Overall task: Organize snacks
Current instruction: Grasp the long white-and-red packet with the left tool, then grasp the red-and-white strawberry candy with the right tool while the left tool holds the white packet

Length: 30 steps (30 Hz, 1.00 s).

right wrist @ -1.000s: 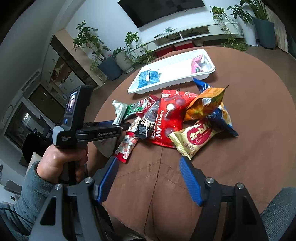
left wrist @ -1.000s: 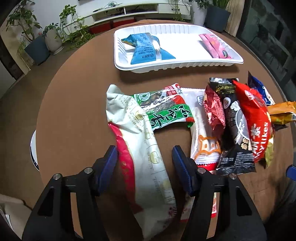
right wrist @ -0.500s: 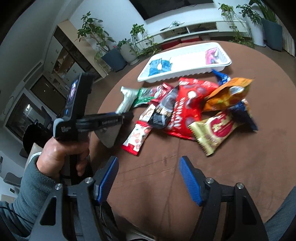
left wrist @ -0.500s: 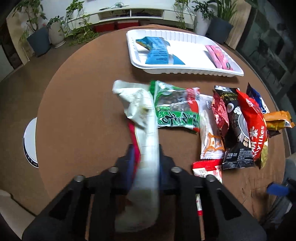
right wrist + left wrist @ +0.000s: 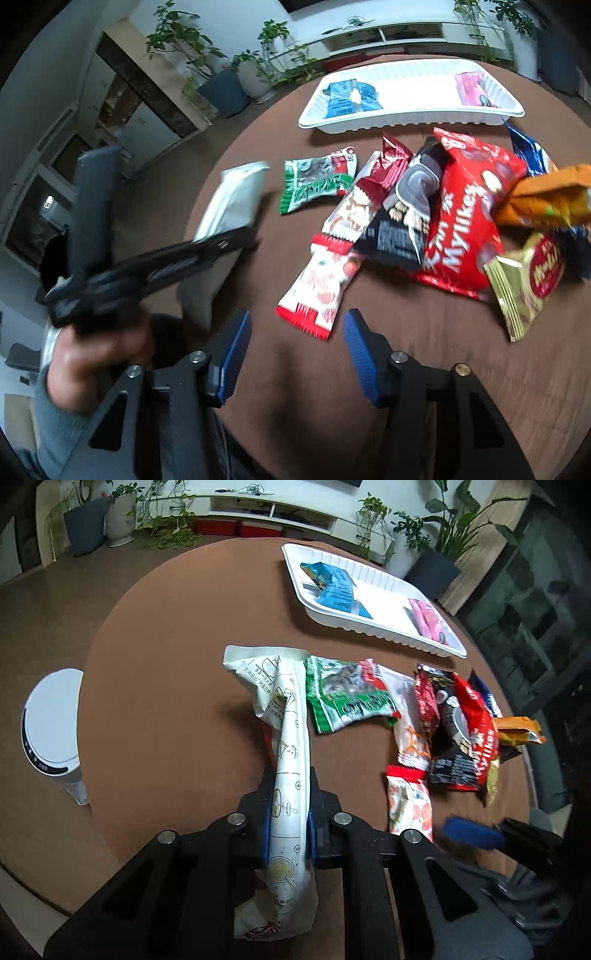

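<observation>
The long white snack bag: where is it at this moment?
In the left wrist view the long white snack bag is pinched between the left gripper jaws at lower centre, its far end beside the green packet, short of the white tray.

Left claw [image 5: 289,827] clamped closed; right claw [image 5: 293,354] spread wide.

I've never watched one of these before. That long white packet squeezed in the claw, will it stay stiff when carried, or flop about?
Probably floppy: the white packet is creased and pinched narrow where the left claw grips it, and its free ends bend away on both sides. It seems light, since a mid-length pinch holds it. The film looks glossy, so it might slip.
</observation>
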{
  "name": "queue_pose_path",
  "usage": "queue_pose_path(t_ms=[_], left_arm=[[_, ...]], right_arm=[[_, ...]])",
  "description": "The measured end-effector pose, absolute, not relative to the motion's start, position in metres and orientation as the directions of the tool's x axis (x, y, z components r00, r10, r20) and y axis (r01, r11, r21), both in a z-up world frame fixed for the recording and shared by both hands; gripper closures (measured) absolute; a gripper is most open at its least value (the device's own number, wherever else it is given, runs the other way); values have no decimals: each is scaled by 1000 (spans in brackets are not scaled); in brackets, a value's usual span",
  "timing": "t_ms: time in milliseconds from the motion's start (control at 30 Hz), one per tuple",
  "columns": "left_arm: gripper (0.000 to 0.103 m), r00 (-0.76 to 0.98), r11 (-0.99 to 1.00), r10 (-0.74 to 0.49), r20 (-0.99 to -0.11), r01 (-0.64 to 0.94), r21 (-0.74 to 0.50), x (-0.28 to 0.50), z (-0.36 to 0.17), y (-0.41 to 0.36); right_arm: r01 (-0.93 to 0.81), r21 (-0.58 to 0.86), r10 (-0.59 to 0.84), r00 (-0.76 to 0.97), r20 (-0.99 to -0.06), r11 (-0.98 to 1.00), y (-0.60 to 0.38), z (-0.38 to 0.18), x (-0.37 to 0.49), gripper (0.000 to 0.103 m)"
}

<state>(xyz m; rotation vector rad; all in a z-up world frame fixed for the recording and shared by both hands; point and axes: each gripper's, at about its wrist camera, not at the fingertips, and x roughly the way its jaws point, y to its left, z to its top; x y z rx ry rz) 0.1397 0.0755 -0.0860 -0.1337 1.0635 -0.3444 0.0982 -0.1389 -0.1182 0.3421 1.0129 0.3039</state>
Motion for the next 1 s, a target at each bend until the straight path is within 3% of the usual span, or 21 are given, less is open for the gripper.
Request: queue_pose_path(t_ms=[400,600,800,1000], left_arm=[[91,441,911,-412,-797,217,-351,112,-85,93],[91,449,911,-413,-792,206,-358,104,-85,100],[91,453,910,-415,-789,203,-362,103,-84,100],[91,456,908,-419,-785,201,-367,104,-85,98]], right_arm=[[-97,209,229,494,-839,973,-105,-129,123,48],[-116,115,159,509,-846,987,-95,-130,129,54],[-24,278,258,456,-852,960,-114,-127,135,55],[-4,283,255,451,-856,959,-111,-125,139,46]])
